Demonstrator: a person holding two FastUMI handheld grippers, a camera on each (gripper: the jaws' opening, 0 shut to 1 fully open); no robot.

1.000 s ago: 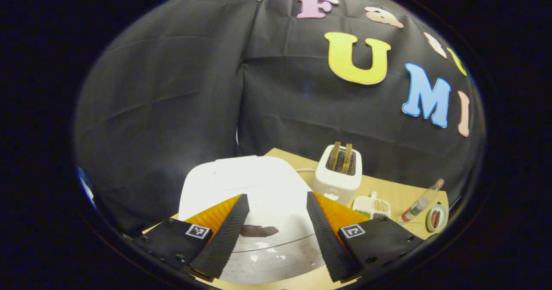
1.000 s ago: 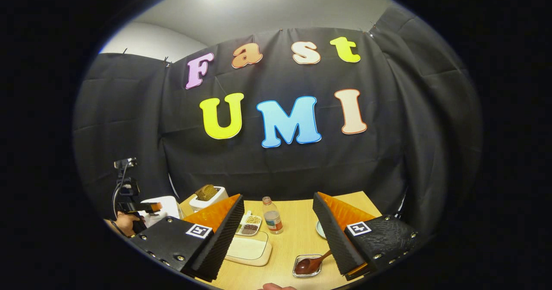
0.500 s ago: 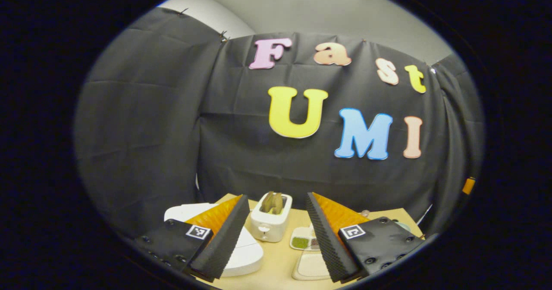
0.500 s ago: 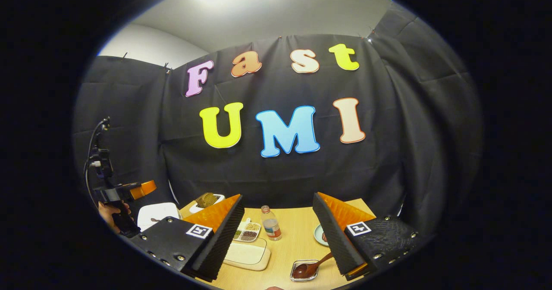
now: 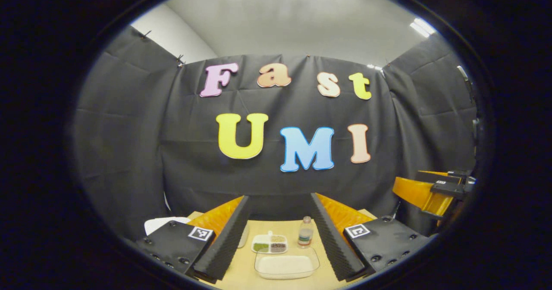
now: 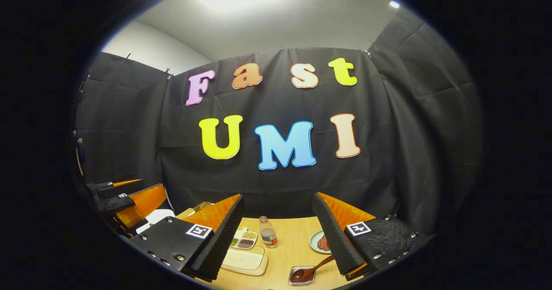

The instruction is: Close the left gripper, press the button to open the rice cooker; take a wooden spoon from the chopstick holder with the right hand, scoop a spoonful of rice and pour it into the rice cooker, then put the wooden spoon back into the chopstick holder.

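Fingers of both the left gripper [image 5: 279, 238] and right gripper [image 6: 278, 238] gape empty, the left having lifted off the rice cooker [image 5: 161, 224], suggesting a finished task.

No readable text on the bottle [image 6: 268, 237] label or any other item.

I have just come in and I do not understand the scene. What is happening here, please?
A person holds two grippers above a wooden table. The left gripper and the right gripper are both open and hold nothing. On the table lie a tray of rice, a small bottle and a wooden spoon resting in a small dish. Nothing is being scooped at this moment.
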